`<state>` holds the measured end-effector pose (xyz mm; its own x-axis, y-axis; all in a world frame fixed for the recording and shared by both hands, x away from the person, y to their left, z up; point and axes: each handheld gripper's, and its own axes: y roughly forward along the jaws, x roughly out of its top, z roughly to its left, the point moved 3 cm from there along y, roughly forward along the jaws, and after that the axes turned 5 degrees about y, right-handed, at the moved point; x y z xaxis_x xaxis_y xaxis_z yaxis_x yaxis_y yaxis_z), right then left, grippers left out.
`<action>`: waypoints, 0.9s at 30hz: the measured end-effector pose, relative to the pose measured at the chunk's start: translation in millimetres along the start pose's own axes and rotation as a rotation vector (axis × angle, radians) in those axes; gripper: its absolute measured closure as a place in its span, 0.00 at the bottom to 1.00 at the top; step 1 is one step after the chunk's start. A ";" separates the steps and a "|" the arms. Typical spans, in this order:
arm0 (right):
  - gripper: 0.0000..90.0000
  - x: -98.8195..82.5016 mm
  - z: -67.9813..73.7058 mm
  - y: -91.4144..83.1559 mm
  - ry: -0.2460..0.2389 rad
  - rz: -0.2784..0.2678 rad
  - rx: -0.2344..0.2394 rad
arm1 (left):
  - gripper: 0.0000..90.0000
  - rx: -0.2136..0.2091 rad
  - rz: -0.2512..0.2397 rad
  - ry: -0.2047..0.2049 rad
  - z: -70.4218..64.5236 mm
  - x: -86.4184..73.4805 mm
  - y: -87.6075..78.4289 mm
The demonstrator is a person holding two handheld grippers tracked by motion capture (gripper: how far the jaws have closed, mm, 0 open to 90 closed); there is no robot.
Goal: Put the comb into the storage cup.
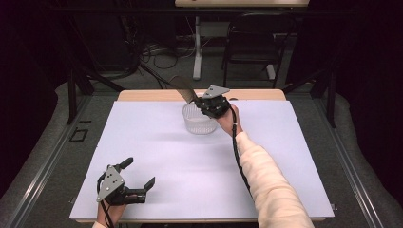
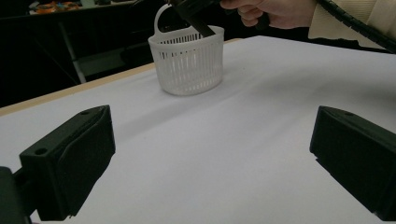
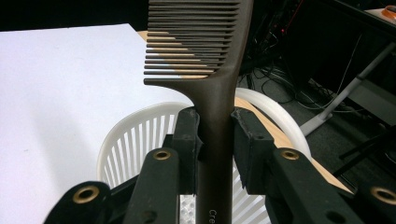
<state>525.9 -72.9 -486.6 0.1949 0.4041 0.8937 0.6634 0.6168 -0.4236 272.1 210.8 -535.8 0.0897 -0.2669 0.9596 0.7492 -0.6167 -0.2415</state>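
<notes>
Comb [image 3: 212, 93]: dark brown, clamped by its handle, toothed end up and tilted toward the far side of the table, handle end just above or just inside the basket mouth, cannot tell which; seen in the high view as a dark blade rising up-left from the jaws [image 1: 183, 88]
Basket [image 1: 198, 121]: small white slotted tub with a hoop handle, upright on the far middle of the sheet, directly under the comb; nothing made out inside it through the slots [image 2: 189, 63]
Right gripper [image 3: 215, 135]: closed down on the comb handle, pads pressing both flat sides; held over the basket rim by the hand in the cream sleeve [image 1: 211, 105]
Left gripper [image 1: 138, 178]: jaws spread wide with nothing between them, resting near the front left corner of the sheet, well apart from the basket; bare sheet between its jaws in its own view
Table [image 1: 157, 156]: covered by a white sheet, wooden edge showing at the far side
Step in hand, as judged: lowering the comb into the basket, handle first
Next move, as judged: sink a little further so the handle clears the rim and the hoop, then part the jaws and lift straight up
Risk, as judged: light basket tipping if the comb leans hard on one wall
</notes>
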 end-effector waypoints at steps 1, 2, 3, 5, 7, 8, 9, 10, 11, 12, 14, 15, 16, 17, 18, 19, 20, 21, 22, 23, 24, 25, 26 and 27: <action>0.81 -0.4 0.1 0.1 -0.001 0.003 -0.001 | 0.00 -0.001 0.000 0.000 0.0 0.0 -0.1; 0.81 -1.0 0.4 0.3 0.000 0.004 -0.001 | 0.00 -0.001 0.000 0.001 0.1 0.0 -0.1; 0.81 -1.5 0.5 0.7 -0.001 0.005 -0.002 | 0.00 0.000 0.000 0.000 0.1 0.0 -0.1; 0.81 -2.4 0.6 1.4 -0.001 0.014 0.000 | 0.00 0.000 -0.001 -0.001 0.0 0.0 -0.2; 0.81 -3.2 0.8 2.4 0.001 0.011 0.002 | 0.00 0.002 -0.001 -0.001 0.2 0.0 -0.1; 0.81 -3.8 1.0 2.6 0.004 0.015 0.002 | 0.00 0.002 -0.001 -0.001 0.3 -0.1 0.0; 0.81 -4.1 0.9 2.9 0.001 0.020 0.002 | 0.00 0.002 0.000 0.000 0.3 -0.1 0.0; 0.81 -4.5 0.9 3.4 0.003 0.017 0.001 | 0.00 0.001 0.000 0.000 0.3 0.0 0.0; 0.80 -5.0 1.2 3.5 0.004 0.019 0.002 | 0.00 0.001 -0.001 0.001 0.2 0.0 -0.1; 0.80 -5.4 1.2 3.7 0.003 0.021 0.002 | 0.00 0.001 -0.001 -0.001 0.1 0.0 -0.1; 0.80 -6.3 0.9 4.0 0.000 0.025 0.001 | 0.00 0.003 -0.002 -0.002 0.3 -0.1 -0.2; 0.80 -6.7 1.0 4.3 0.004 0.024 0.000 | 0.00 0.003 -0.002 -0.002 0.2 0.0 -0.2; 0.80 -7.1 0.8 4.4 0.003 0.026 -0.001 | 0.00 0.002 -0.002 -0.001 0.2 0.0 -0.3; 0.80 -7.3 0.7 4.5 0.004 0.026 0.000 | 0.00 0.002 -0.002 0.000 0.1 0.1 -0.2; 0.80 -7.5 0.6 4.6 0.004 0.029 0.000 | 0.00 0.001 -0.001 -0.001 0.0 0.0 -0.2; 0.80 -7.7 0.5 4.8 0.003 0.031 -0.001 | 0.00 0.000 0.000 0.002 0.1 0.0 -0.1; 0.80 -7.8 0.4 4.9 0.003 0.031 0.000 | 0.00 -0.001 -0.001 0.002 0.0 0.0 -0.1; 0.80 -7.9 0.4 5.2 0.001 0.033 -0.001 | 0.00 0.000 -0.001 0.002 -0.1 0.0 -0.1; 0.80 -8.0 0.2 5.3 -0.002 0.033 -0.001 | 0.00 -0.001 -0.001 0.002 -0.2 0.1 -0.1; 0.80 -8.3 0.1 5.3 0.000 0.037 0.001 | 0.00 -0.001 -0.001 0.002 -0.2 0.1 -0.1; 0.80 -8.7 0.4 5.7 0.003 0.035 0.001 | 0.00 -0.001 -0.002 0.002 -0.3 0.1 -0.2; 0.80 -9.1 0.4 6.0 0.003 0.036 0.001 | 0.00 0.000 -0.002 0.001 -0.3 0.1 -0.3; 0.80 -9.6 0.6 6.4 0.003 0.038 0.001 | 0.00 0.000 -0.002 0.001 -0.2 0.1 -0.3; 0.80 -10.1 0.7 6.5 0.002 0.043 0.002 | 0.00 0.001 -0.002 0.001 -0.2 0.1 -0.3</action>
<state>527.7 -72.5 -498.5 0.2246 0.4286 0.8751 0.6532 0.6002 -0.4616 271.7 210.8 -535.7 0.0874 -0.2665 0.9599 0.7498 -0.6168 -0.2395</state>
